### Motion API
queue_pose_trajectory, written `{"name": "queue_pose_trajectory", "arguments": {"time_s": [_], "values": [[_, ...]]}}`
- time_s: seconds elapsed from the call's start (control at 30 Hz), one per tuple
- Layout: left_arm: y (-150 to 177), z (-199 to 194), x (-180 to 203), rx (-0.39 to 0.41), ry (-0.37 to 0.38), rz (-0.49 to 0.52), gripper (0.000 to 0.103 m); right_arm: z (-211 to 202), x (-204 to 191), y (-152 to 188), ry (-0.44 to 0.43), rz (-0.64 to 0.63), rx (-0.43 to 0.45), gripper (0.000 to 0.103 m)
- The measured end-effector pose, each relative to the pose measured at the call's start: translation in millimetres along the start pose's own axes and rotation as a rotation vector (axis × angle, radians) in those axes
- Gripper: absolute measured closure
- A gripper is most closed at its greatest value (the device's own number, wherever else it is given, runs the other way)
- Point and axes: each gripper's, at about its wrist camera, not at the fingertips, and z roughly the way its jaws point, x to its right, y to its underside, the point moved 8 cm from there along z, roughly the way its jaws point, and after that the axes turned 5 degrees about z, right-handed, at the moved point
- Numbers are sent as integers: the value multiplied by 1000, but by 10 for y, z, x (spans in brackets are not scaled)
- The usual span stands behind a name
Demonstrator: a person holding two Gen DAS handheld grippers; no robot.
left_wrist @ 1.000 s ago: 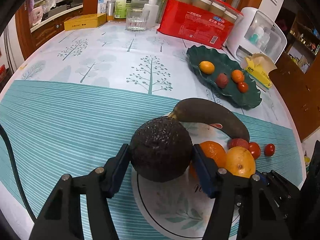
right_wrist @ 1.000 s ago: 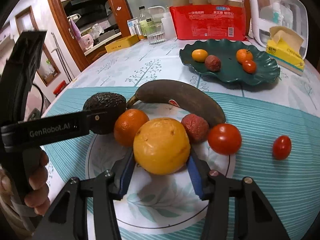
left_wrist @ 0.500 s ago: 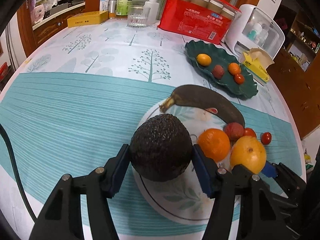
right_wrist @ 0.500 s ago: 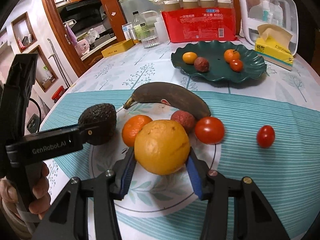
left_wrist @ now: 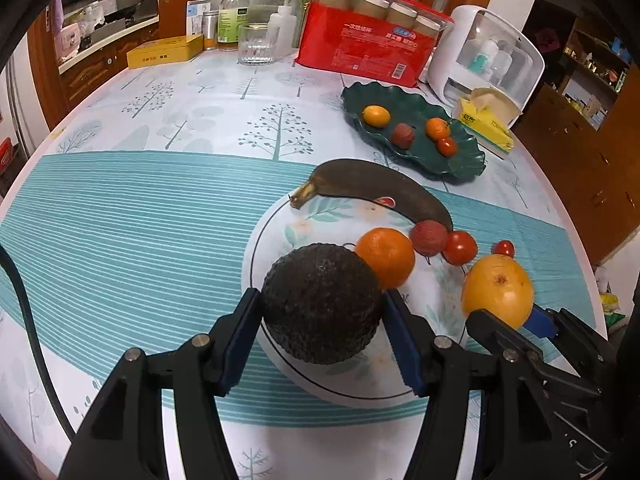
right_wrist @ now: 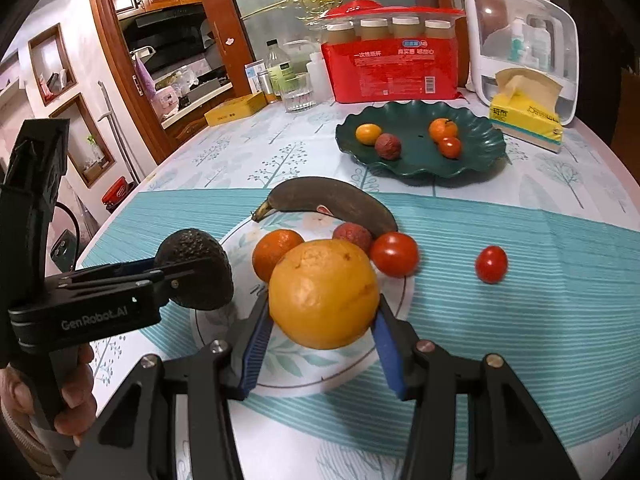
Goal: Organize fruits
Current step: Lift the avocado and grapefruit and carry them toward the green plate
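Note:
My left gripper (left_wrist: 322, 340) is shut on a dark avocado (left_wrist: 321, 303) and holds it above the near left of the white plate (left_wrist: 272, 240). My right gripper (right_wrist: 322, 344) is shut on a yellow-orange citrus fruit (right_wrist: 323, 293) and holds it above the plate's near side (right_wrist: 304, 376). On the plate lie a brown banana (right_wrist: 332, 202), a tangerine (right_wrist: 276, 254), a lychee (right_wrist: 352, 236) and a tomato (right_wrist: 394, 254). A cherry tomato (right_wrist: 491, 264) lies on the cloth to the right. A green leaf dish (right_wrist: 420, 160) behind holds several small fruits.
A red pack of jars (right_wrist: 394, 68), a glass (right_wrist: 298, 94), bottles, a yellow box (right_wrist: 236, 109), a white container (right_wrist: 524, 46) and a yellow tissue pack (right_wrist: 526, 114) stand along the back of the round table. The table edge runs close at the left and right.
Both grippers have risen and drawn back from the plate, each with its fruit still held. The fruits on the plate and dish have not moved.

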Motion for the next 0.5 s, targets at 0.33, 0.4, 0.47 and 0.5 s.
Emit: {"name": "queue_pose_trajectory", "arguments": {"time_s": [0.33,0.4,0.47,0.5], "values": [[32,-49,132,12,24,31,43,-71,70,65,-6,22,-3,54],[-24,-109,186,31,20,51,43,-99,77,19,-10,25,3,54],[-89,-168,231,45,38,57,43,-138,84,-54,-13,30,14,54],[-132,-207,260,52,55,57,43,-173,82,-112,-20,31,24,54]]}}
